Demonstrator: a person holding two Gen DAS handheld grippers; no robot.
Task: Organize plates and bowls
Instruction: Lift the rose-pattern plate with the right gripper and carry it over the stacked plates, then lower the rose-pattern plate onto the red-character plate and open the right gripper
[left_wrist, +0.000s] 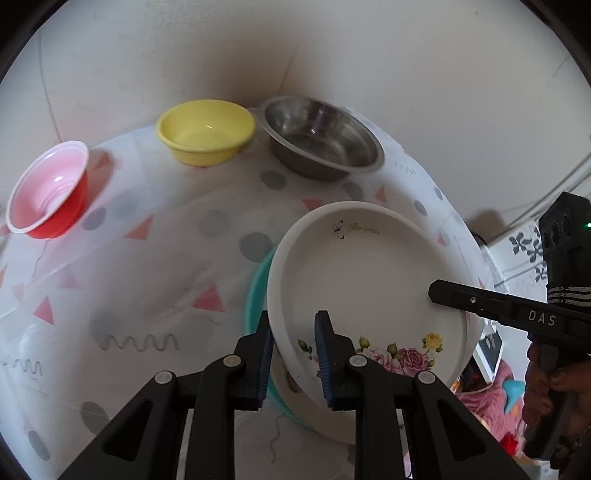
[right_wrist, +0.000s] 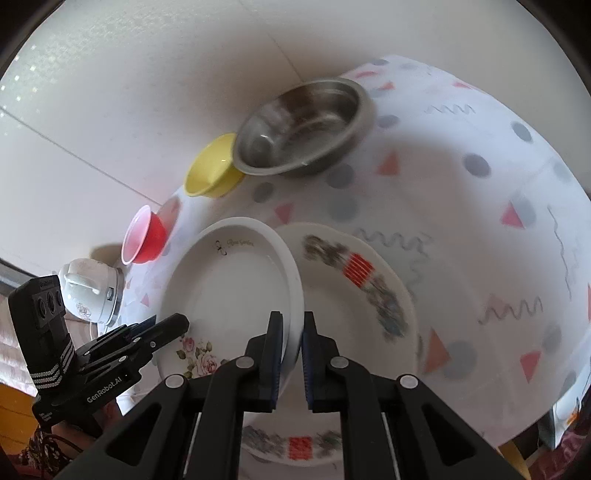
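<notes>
A white rose-printed plate (left_wrist: 365, 280) is held tilted above the table. My left gripper (left_wrist: 293, 354) is shut on its near-left rim. My right gripper (right_wrist: 291, 354) is shut on its right rim (right_wrist: 291, 295) and shows as a black arm in the left wrist view (left_wrist: 480, 301). A teal plate (left_wrist: 255, 295) lies under it in the left wrist view. In the right wrist view a patterned plate (right_wrist: 369, 295) lies beneath it. A red bowl (left_wrist: 48, 192), a yellow bowl (left_wrist: 207, 129) and a steel bowl (left_wrist: 325, 136) stand along the back.
The table has a white cloth (left_wrist: 147, 258) with grey dots and pink triangles and stands against a wall corner. A white lidded pot (right_wrist: 92, 291) stands at the left end. The table's right edge (left_wrist: 476, 251) drops to clutter below.
</notes>
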